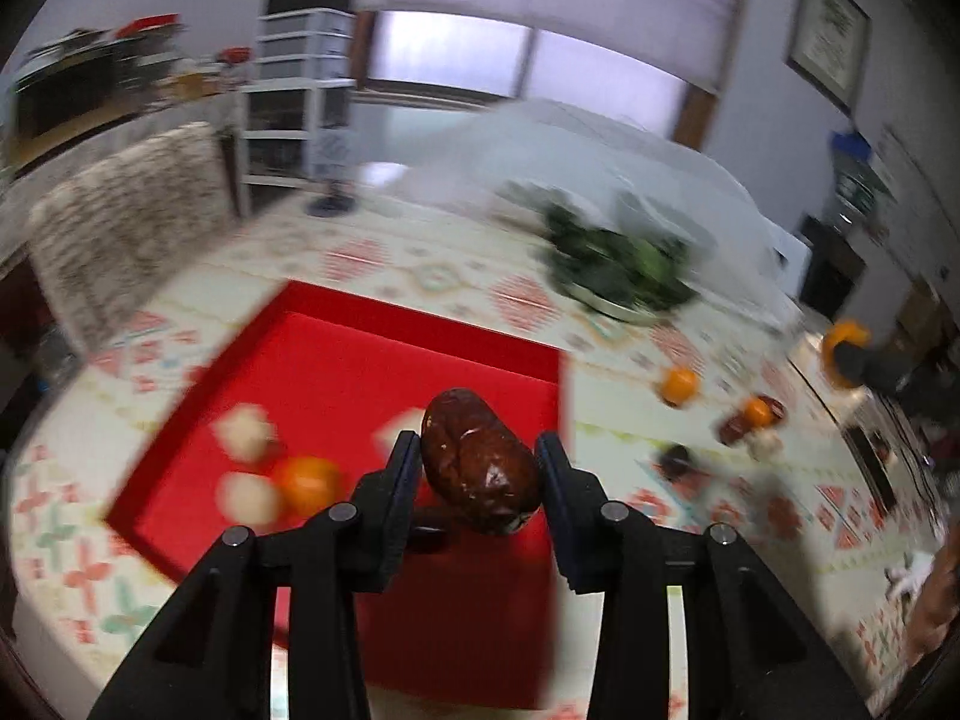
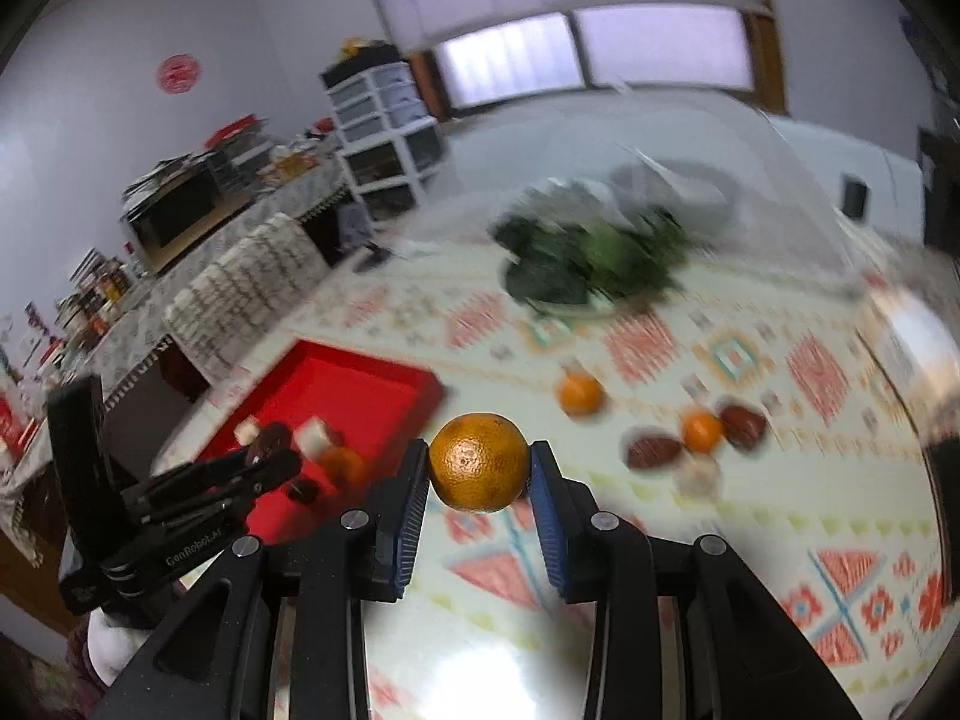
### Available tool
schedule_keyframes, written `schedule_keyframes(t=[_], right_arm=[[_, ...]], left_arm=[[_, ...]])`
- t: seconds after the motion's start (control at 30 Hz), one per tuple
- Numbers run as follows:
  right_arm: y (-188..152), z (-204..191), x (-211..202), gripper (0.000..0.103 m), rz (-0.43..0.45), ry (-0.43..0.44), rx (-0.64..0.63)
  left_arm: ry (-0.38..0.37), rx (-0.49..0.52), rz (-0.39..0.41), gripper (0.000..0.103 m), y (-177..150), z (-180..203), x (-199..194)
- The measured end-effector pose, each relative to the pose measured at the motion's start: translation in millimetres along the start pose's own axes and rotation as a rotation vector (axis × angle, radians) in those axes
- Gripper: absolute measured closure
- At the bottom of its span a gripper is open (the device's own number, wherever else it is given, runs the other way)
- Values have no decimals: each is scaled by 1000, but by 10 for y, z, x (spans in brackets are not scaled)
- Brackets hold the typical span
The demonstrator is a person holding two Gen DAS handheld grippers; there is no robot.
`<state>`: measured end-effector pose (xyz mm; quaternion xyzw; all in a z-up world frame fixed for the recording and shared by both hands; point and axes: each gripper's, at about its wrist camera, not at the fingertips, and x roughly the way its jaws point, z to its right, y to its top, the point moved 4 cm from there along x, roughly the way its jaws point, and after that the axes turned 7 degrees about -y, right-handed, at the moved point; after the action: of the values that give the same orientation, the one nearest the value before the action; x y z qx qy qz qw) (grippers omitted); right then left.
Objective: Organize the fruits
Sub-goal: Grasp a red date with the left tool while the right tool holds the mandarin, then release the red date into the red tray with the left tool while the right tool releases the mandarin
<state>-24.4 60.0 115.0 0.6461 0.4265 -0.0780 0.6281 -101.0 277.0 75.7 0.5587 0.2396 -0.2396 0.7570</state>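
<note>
Red fills the left wrist view: we hold a brown date between the jaws of the left gripper, clamped on it and hanging above the red tray. An orange and pale fruits already lie inside, blurred. We judge the drop is near; we should lower the date close to a bare patch of the tray floor before opening, so it does not bounce or roll.

From the right wrist view, our right gripper grips a small orange above the patterned tablecloth, right of the tray. More oranges and dates wait on the cloth beyond.
</note>
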Motion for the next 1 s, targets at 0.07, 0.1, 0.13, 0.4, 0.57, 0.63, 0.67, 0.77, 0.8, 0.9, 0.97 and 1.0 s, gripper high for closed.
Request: schedule_keyframes(t=[0.07,0.1,0.13,0.4,0.57,0.63,0.67,0.77,0.8,0.9,0.97,1.0], right_arm=[[173,-285,49,66,11,44,-39],[222,-424,106,66,2,73,-53],[246,-536,179,66,-13,97,-63],[-47,-1155,1232,66,-216,126,-113],[-147,-1194,1603,67,-260,75,-130],[-142,-1188,1700,67,-275,69,-125],[-151,-1190,1752,66,-282,68,-123],[-156,-1174,1806,65,-289,68,-110],[-157,-1170,1826,65,-290,69,-98],[-136,-1171,1834,62,-284,78,-84],[-108,-1182,1792,62,-269,81,-90],[-91,-1181,1750,62,-259,81,-92]], left_arm=[[28,-29,8,65,3,-234,-36],[35,-41,7,65,-5,-317,-36],[43,-57,0,65,-23,-422,-15],[42,-103,-52,65,-195,-767,140],[37,-113,-56,65,-218,-818,178],[34,-116,-55,65,-210,-816,182],[32,-119,-55,64,-208,-816,180],[32,-121,-51,54,-198,-820,171],[34,-120,-46,53,-193,-819,159],[39,-118,-36,48,-174,-812,123],[45,-116,-30,47,-162,-796,101],[50,-113,-27,46,-159,-782,92]])
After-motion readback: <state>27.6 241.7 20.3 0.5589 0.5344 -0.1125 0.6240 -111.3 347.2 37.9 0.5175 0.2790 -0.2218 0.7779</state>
